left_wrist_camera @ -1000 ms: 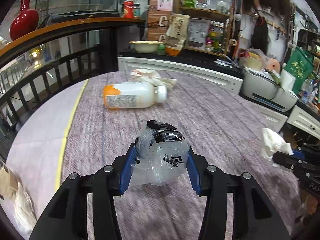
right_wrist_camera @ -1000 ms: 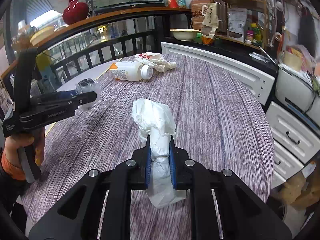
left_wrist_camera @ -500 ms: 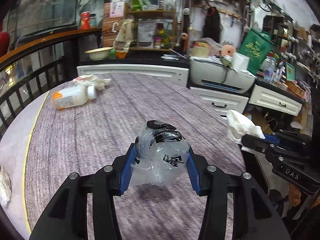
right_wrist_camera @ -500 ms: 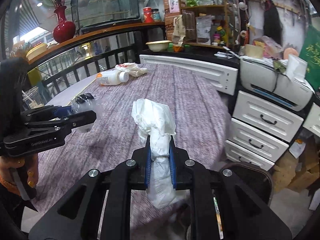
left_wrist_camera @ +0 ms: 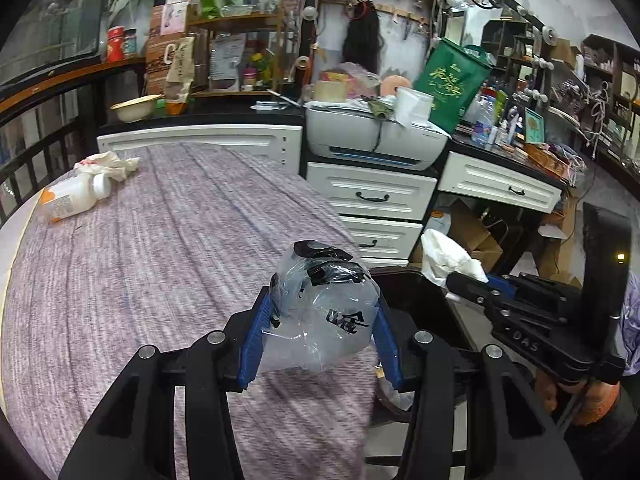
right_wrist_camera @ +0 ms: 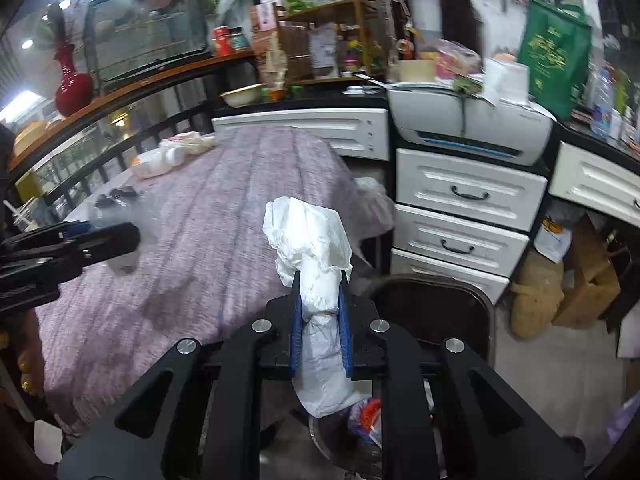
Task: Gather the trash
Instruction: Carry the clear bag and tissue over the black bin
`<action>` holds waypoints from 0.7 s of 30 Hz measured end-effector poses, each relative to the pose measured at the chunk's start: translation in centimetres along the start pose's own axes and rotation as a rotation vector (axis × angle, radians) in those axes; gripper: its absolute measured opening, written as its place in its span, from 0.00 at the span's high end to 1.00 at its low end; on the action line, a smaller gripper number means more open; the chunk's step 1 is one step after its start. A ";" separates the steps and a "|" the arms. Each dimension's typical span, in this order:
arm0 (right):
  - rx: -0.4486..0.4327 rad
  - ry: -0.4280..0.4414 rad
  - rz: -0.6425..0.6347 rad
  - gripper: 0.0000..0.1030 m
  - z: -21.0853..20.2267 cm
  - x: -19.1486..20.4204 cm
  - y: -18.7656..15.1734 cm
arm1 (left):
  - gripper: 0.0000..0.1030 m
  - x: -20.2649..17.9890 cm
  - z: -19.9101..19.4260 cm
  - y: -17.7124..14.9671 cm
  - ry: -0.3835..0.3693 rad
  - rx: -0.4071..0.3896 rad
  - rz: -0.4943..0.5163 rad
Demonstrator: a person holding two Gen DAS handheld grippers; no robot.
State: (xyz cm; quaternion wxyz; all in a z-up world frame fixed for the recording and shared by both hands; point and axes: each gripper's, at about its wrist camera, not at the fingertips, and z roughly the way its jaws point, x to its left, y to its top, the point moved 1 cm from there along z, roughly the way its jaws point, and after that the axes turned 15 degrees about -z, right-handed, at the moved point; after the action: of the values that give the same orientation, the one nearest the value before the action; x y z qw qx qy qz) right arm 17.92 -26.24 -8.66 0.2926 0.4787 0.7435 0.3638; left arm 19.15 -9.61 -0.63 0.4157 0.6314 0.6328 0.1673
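Transport step, 2 items in hand. Nearest the viewer, the right tongs (right_wrist_camera: pixel 320 320) are clamped on a crumpled white paper tissue (right_wrist_camera: pixel 310 236), which hangs over the rim of the dark round trash bin (right_wrist_camera: pixel 472 292) standing on the floor beside the counter (right_wrist_camera: pixel 224 200); some coloured refuse shows inside the bin below the tissue. The left tongs (left_wrist_camera: pixel 318 332) are clamped on a crumpled clear plastic bag with black print (left_wrist_camera: pixel 324 312), held above the counter's near edge, with the bin's dark opening (left_wrist_camera: pixel 416 296) just beyond it.

Judged stage: the carry is nearly complete and release has not yet happened. The next move calls for parting the right tongs over the bin mouth, then bringing the plastic bag fully past the counter edge before letting it drop.

Farther off, at the counter's far end, a white plastic bottle with an orange base (left_wrist_camera: pixel 74 196) lies on its side, touching a crumpled whitish wrapper (left_wrist_camera: pixel 110 162); both remain to be collected.
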 end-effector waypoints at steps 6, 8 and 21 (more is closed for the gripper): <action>0.028 -0.087 0.057 0.84 0.1 -2.7 -2.6 | 0.54 -3.2 1.1 -1.1 -0.034 0.025 0.050; 0.047 -0.103 0.079 0.84 0.6 -3.6 -3.6 | 0.54 -4.0 1.7 -1.4 -0.039 0.039 0.062; 0.217 -0.144 0.218 0.84 5.7 -8.1 -10.3 | 0.54 -8.2 6.3 -4.1 -0.050 0.152 0.129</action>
State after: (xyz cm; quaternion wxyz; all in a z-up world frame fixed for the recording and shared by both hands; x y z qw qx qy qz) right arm 20.23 -35.14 -19.66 0.2503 0.6103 0.6992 0.2758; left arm 19.91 -19.89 -4.85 0.3707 0.7048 0.5909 0.1292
